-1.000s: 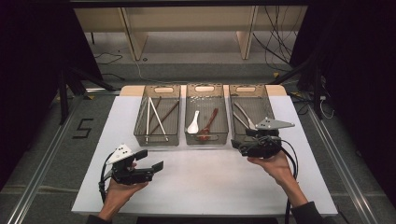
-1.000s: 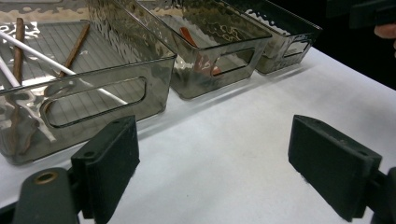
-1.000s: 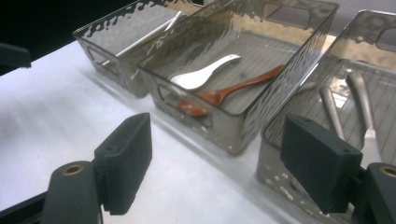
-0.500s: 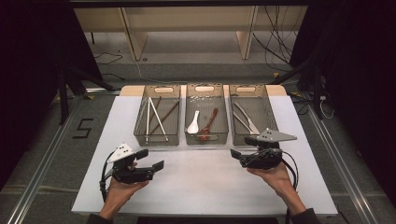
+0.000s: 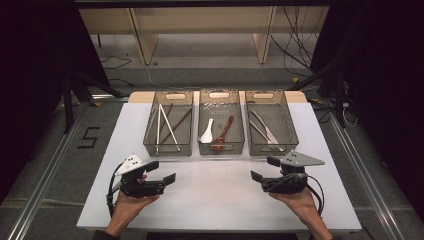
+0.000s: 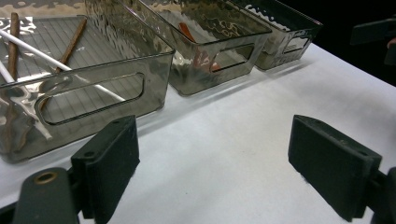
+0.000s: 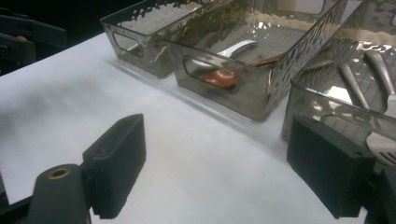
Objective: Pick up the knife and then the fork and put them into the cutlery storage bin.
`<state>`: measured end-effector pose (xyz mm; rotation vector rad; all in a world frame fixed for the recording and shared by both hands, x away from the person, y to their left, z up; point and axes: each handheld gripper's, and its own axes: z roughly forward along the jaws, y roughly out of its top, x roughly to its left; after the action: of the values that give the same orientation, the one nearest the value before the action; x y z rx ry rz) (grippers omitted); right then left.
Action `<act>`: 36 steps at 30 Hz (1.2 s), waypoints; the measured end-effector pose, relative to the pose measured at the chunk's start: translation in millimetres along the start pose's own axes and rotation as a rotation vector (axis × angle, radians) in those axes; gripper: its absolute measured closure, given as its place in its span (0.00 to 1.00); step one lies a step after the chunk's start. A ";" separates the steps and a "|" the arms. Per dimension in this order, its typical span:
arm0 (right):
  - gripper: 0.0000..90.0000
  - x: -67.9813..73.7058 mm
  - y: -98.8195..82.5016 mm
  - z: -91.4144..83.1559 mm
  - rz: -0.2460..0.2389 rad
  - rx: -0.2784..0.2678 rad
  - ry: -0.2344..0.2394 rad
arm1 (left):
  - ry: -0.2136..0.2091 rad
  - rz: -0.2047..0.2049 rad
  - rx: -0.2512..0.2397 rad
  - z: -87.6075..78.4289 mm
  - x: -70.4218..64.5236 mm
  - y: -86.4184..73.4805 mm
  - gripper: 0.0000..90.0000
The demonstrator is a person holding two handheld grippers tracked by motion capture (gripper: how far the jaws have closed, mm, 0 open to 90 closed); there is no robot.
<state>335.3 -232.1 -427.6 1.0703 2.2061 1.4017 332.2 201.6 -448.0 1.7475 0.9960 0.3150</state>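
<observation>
Three smoky clear bins stand in a row at the table's far side. The left bin [image 5: 167, 149] [image 6: 93, 88] holds white and brown chopsticks [image 5: 165, 125]. A white spoon [image 5: 206, 132] and a brown spoon [image 5: 222, 135] lie in the middle bin [image 5: 221, 148] [image 7: 243, 93]. Metal cutlery [image 5: 262, 127] lies in the right bin [image 5: 270, 149] [image 7: 327, 98]. My left gripper [image 5: 161, 171] [image 6: 215, 172] rests open near the front left, with only bare table between its jaws. Open and empty too is my right gripper [image 5: 264, 168] [image 7: 219, 168], its jaws just having opened further, in front of the right bin.
The white table top [image 5: 215, 195] spreads between both grippers and the bins. Each hand's cable trails back toward the near edge. Dark floor, rails and shelf legs lie beyond the table.
My right gripper has drawn back from the right bin toward the near edge and sunk lower. The left gripper has stayed put.
</observation>
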 end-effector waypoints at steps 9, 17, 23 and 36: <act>0.23 7.3 -13.7 -3.1 0.008 -0.006 0.001 | -0.012 0.006 -0.003 -0.6 -1.0 0.0 0.18; 0.21 8.0 -20.8 -5.8 0.017 -0.020 -0.001 | -0.024 0.011 -0.004 -1.2 -3.7 -0.7 0.18; 0.20 10.9 -24.7 -7.6 0.016 -0.022 -0.007 | -0.030 0.015 -0.004 -2.4 -4.3 -1.3 0.18; 0.19 11.5 -25.9 -7.7 0.011 -0.027 -0.011 | -0.030 0.016 -0.006 -1.1 -5.0 -1.2 0.17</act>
<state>312.0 -234.8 -445.2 1.0803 2.1703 1.4231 327.8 198.7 -447.3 1.7507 0.9590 0.3009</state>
